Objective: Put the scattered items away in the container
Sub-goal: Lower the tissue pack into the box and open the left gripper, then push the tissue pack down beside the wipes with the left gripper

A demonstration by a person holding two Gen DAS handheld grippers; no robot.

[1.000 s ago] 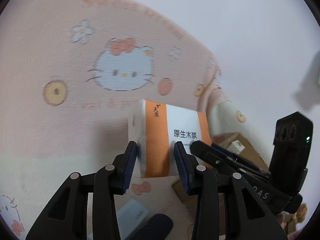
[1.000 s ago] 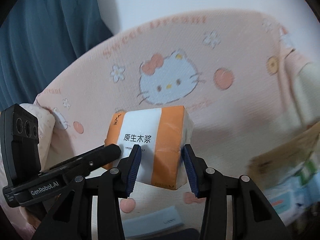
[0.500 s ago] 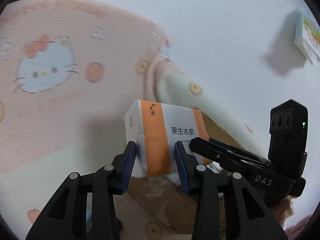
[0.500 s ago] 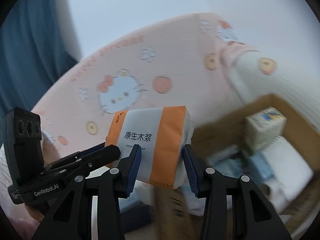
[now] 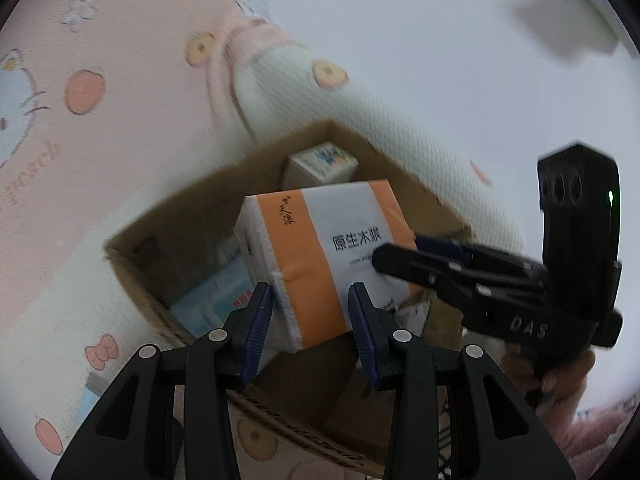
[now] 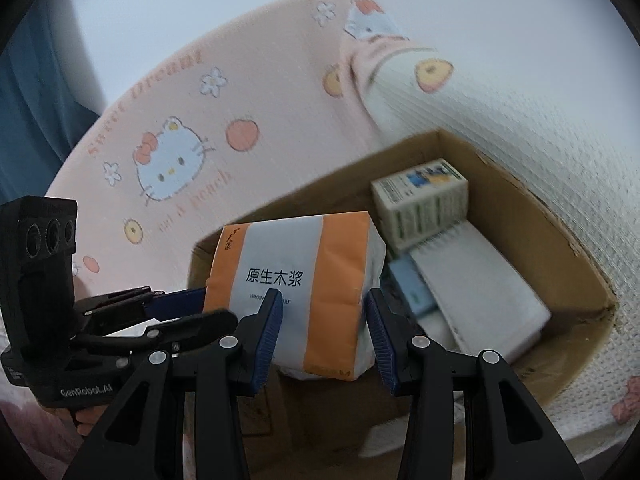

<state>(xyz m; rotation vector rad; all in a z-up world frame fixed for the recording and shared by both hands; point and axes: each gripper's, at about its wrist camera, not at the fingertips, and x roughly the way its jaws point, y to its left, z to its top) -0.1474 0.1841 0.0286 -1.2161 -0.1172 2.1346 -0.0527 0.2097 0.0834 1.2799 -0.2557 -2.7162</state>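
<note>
An orange-and-white tissue pack [image 5: 320, 248] [image 6: 304, 276] hangs above an open cardboard box [image 5: 132, 264] [image 6: 520, 204]. My left gripper [image 5: 310, 300] is shut on one end of the pack, its blue pads pressing both sides. My right gripper [image 6: 324, 308] is shut on the other end in the same way. Each gripper shows in the other's view: the right gripper [image 5: 436, 258] comes in from the right, the left gripper [image 6: 168, 312] from the left. The pack hides part of the box's inside.
Inside the box lie a small printed carton [image 6: 420, 196] [image 5: 322, 162], a white ribbed pad [image 6: 480, 284] and light blue packets [image 6: 412, 288] [image 5: 208, 300]. The box sits on a pink cartoon-cat bedsheet [image 6: 180, 152] next to a white wall [image 5: 440, 40]. A blue curtain [image 6: 24, 100] hangs at the left.
Both grippers have carried the tissue pack sideways from over the pink sheet to above the cardboard box, which has come fully into view. The grip on the pack has not changed.
</note>
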